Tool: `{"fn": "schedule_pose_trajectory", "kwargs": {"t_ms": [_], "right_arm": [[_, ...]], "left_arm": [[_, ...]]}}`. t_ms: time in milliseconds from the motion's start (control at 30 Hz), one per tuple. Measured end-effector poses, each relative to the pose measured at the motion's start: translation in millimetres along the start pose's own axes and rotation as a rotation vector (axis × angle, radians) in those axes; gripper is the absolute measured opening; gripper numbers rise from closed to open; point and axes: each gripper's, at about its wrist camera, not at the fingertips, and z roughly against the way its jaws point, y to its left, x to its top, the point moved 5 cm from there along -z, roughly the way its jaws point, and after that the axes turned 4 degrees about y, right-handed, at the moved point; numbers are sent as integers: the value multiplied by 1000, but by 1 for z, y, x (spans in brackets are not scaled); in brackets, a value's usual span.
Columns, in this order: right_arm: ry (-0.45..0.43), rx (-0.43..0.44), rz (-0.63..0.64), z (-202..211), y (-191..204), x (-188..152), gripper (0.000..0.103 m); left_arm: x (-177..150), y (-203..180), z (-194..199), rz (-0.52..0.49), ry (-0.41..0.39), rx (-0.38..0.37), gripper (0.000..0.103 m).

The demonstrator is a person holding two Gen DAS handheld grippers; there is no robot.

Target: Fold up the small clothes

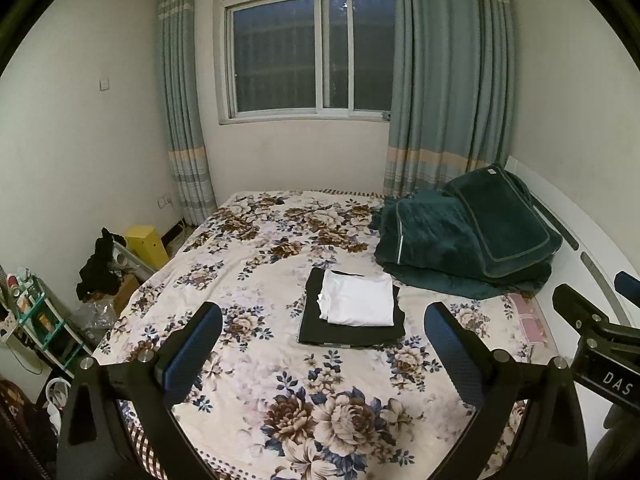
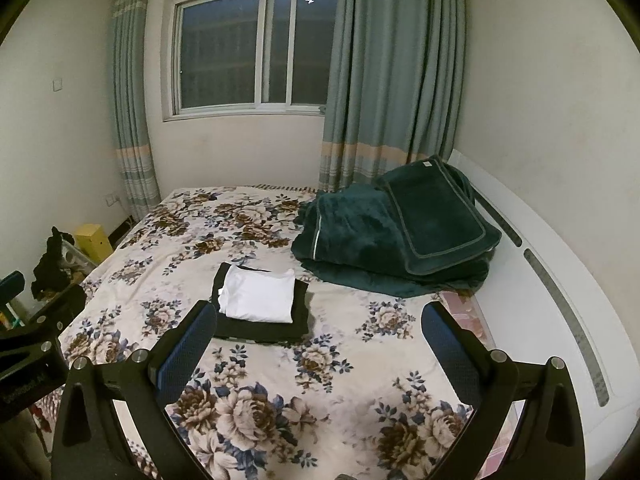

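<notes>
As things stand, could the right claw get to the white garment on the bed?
Probably yes. The right claw is open and empty, and the white garment lies folded on top of the black garment, ahead and slightly left, with only bare bedspread between.

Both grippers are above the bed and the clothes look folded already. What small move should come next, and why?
Probably pull both grippers back a little and look for another garment. The white garment lies folded on the folded black garment, a neat stack on the floral bedsheet. The left gripper and right gripper are open and hold nothing.
</notes>
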Motion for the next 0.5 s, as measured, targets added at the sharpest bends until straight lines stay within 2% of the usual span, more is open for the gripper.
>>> {"fn": "schedule_pose_trajectory", "kwargs": {"t_ms": [500], "right_arm": [[-4,20,8,3,5,1,103]], "left_arm": [[2,1,7,-3,-11,-3,103]]}}
